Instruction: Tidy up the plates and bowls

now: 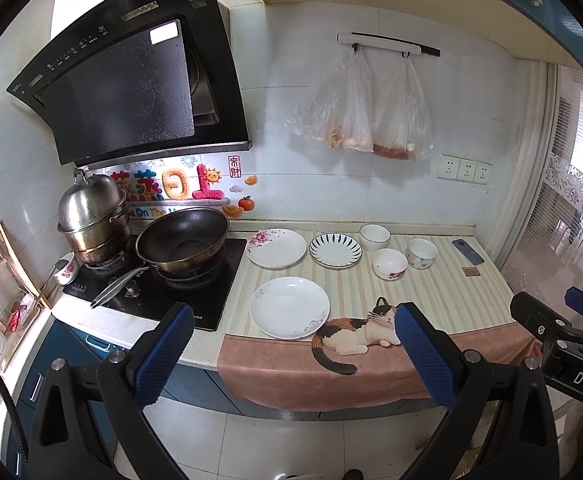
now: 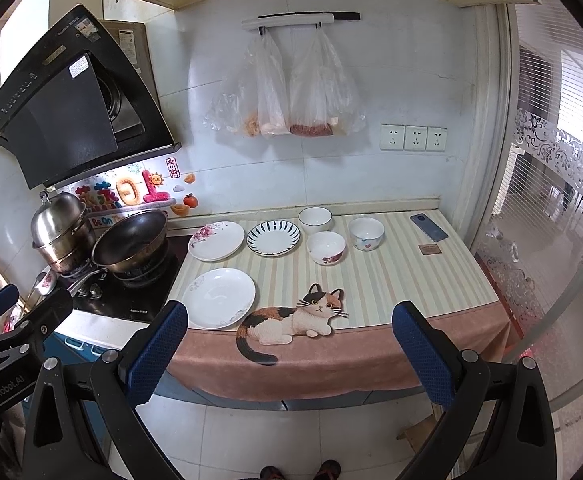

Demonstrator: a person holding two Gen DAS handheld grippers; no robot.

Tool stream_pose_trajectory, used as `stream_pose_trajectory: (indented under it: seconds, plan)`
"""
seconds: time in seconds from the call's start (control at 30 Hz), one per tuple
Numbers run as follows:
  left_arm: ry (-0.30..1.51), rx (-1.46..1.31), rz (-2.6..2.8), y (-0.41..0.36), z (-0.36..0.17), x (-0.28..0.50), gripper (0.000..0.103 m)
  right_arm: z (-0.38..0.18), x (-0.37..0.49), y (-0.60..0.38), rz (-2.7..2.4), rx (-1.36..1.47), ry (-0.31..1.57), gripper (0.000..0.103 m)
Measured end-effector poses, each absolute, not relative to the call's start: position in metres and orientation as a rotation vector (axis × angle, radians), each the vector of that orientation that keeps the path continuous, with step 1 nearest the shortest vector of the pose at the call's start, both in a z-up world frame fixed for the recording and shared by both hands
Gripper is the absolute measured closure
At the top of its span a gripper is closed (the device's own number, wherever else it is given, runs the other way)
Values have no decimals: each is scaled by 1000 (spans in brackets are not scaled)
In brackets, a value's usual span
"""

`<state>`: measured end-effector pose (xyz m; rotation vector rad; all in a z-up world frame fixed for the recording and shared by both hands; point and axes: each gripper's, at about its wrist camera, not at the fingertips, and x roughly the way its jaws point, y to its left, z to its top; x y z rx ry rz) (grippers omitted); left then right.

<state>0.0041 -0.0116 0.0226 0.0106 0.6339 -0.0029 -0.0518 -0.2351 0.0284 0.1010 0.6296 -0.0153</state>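
The left gripper (image 1: 293,350) is wide open and holds nothing. It hangs in the air in front of the counter, not touching anything. The right gripper (image 2: 287,350) is wide open too, also with nothing in it, and it hangs beside the left one.

Just past the left gripper, at 12 o'clock, lies a plain white plate (image 1: 289,307) near the front edge of the striped cloth (image 1: 451,296). A cat picture (image 1: 355,330) on the cloth is just beside it, at 3 o'clock from the plate.

Farther back, near the wall, a flower plate (image 1: 276,248) sits at 11 o'clock and a blue-striped plate (image 1: 335,250) sits right next to it. It looks like another plate may be under the flower plate, but I cannot tell for sure.

At 1 o'clock there are three bowls close together: a white bowl (image 1: 374,237) at the back, a flower bowl (image 1: 390,264) in front, and a heart bowl (image 1: 422,253) to the side. A phone (image 1: 467,251) lies past them.

I think the tidying has not started yet, because the dishes are all spread out. Next, a gripper needs to go down low and pinch the rim of the near plate, softly, so it does not slip off the edge.
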Motion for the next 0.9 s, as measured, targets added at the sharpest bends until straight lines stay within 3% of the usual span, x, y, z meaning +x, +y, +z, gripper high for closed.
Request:
stream_pose_trajectory:
  seconds: [0.9]
  plan:
    - [621, 8, -2, -6, 17, 5, 0, 30, -49, -230, -11, 102, 625, 0]
